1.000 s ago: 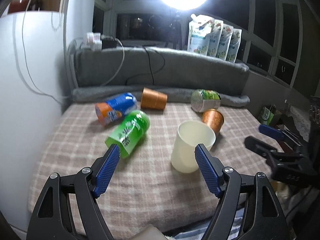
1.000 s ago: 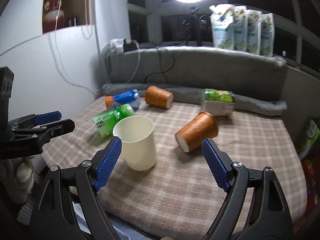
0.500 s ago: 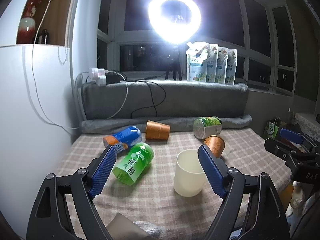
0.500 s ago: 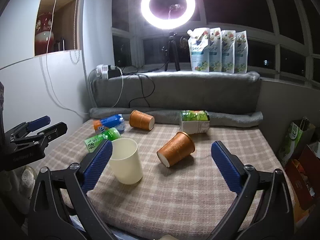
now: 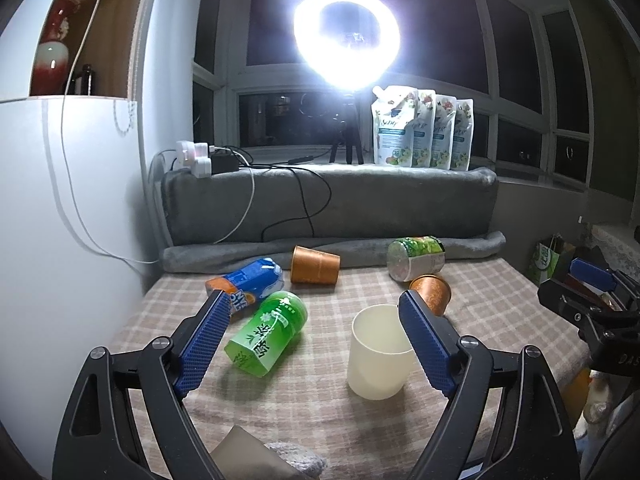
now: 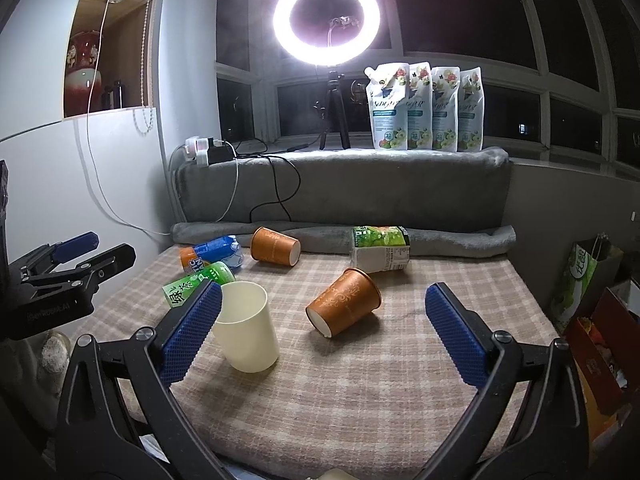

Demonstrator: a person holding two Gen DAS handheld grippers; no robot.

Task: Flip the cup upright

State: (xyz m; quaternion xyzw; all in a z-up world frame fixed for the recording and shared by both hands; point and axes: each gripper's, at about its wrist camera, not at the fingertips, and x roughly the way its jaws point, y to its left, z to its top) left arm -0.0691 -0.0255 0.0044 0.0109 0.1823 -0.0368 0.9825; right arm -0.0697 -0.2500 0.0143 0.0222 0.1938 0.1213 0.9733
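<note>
A cream cup (image 5: 378, 354) stands upright, mouth up, on the checked cloth; it also shows in the right wrist view (image 6: 246, 326). An orange paper cup (image 6: 344, 306) lies on its side mid-table, and shows in the left wrist view (image 5: 432, 291). A second orange cup (image 6: 275, 246) lies on its side at the back. My left gripper (image 5: 314, 340) is open and empty, held back from the cream cup. My right gripper (image 6: 320, 330) is open and empty, in front of the fallen orange cup.
A green bottle (image 5: 267, 334), a blue-orange can (image 5: 246, 280) and a green-labelled carton (image 6: 380, 248) lie on the cloth. A grey blanket (image 6: 340, 188) backs the table. A ring light (image 6: 326, 18), pouches (image 6: 424, 106) and bags (image 6: 580, 280) stand around.
Both grippers have drawn back and tilted up from the table, so the cups look farther away. The cream cup stays upright where it stood.
</note>
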